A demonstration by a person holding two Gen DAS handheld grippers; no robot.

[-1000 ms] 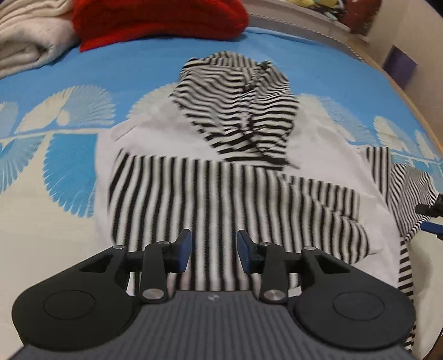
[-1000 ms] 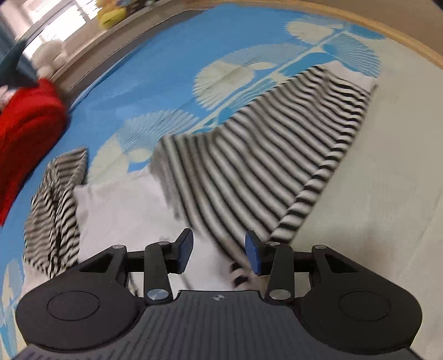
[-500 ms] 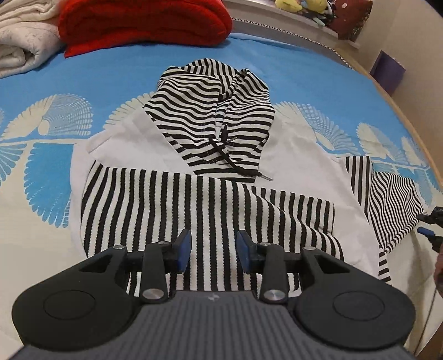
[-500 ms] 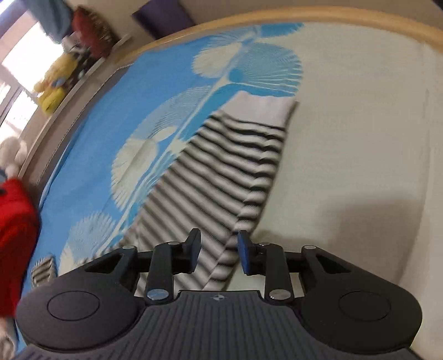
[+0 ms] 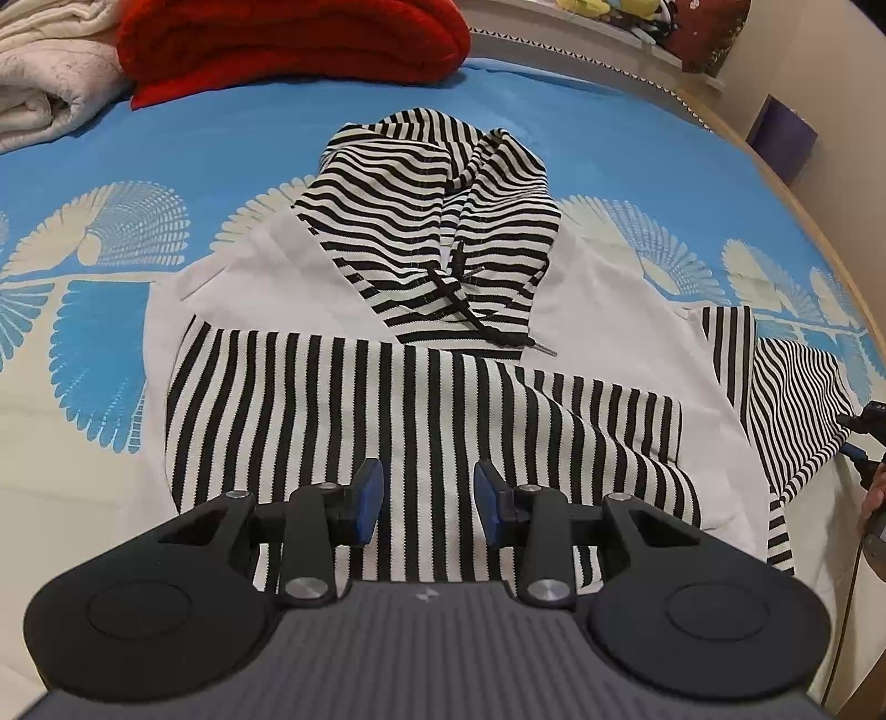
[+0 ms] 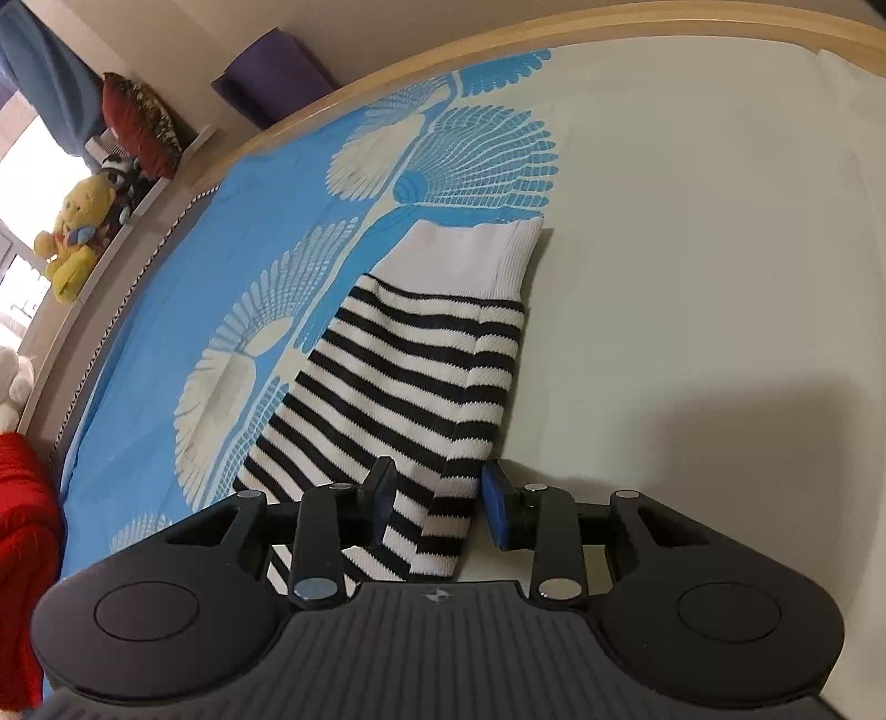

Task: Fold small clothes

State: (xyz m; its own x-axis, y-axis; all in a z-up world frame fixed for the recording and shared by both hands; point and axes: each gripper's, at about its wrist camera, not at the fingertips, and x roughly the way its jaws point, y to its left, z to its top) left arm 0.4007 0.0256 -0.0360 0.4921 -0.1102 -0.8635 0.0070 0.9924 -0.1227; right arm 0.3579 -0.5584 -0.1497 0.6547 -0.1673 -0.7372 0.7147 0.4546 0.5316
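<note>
Hoodie lies flat on the bed, one sleeve folded across. Left gripper hovers over it, jaws apart, empty. Right gripper, jaws just widening, straddles the other sleeve, not pinching

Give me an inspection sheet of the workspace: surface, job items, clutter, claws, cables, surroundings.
Surface: bed with blue and cream patterned sheet.
Job items: striped hoodie lying flat, one sleeve folded across its body; other sleeve stretched out sideways, white cuff at its end.
Clutter: red blanket and cream blanket at the far edge.
Claws: left claw open above the hoodie, holding nothing; right claw open, straddling the sleeve after closing partway.
Cables: thin cable at the right edge.
Surroundings: yellow plush toy on a ledge; purple box beside the bed.
</note>
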